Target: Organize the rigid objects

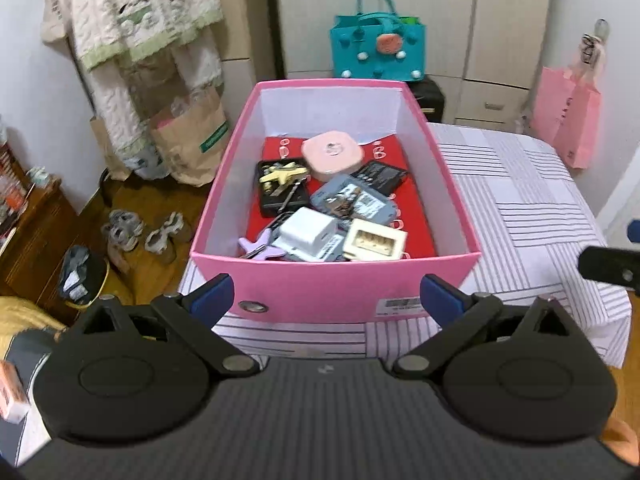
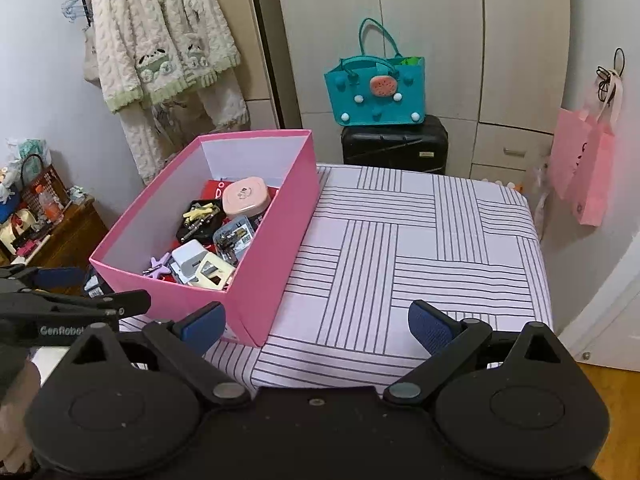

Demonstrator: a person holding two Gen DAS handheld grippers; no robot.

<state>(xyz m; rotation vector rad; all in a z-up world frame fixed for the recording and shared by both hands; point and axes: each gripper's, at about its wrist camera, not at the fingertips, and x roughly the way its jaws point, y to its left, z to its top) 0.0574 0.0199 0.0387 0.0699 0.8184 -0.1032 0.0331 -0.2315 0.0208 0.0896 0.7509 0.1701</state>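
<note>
A pink box point(image 1: 336, 280) stands on the striped table and also shows in the right wrist view point(image 2: 256, 280). It holds several rigid items on a red liner: a round pink case point(image 1: 332, 155), a black tray with a cream clip point(image 1: 280, 184), a grey-blue packet point(image 1: 352, 200), a white charger point(image 1: 306, 236), a cream socket point(image 1: 376, 244) and a purple star clip point(image 1: 260, 246). My left gripper point(image 1: 326, 300) is open and empty just in front of the box's near wall. My right gripper point(image 2: 316, 326) is open and empty, to the right of the box.
The striped tablecloth point(image 2: 420, 240) covers the table right of the box. Behind are a teal bag point(image 2: 376, 92) on a black suitcase point(image 2: 394, 146), wardrobe doors, hanging clothes point(image 2: 168, 52) and pink bags point(image 2: 588, 168). Shoes point(image 1: 140, 232) lie on the floor at left.
</note>
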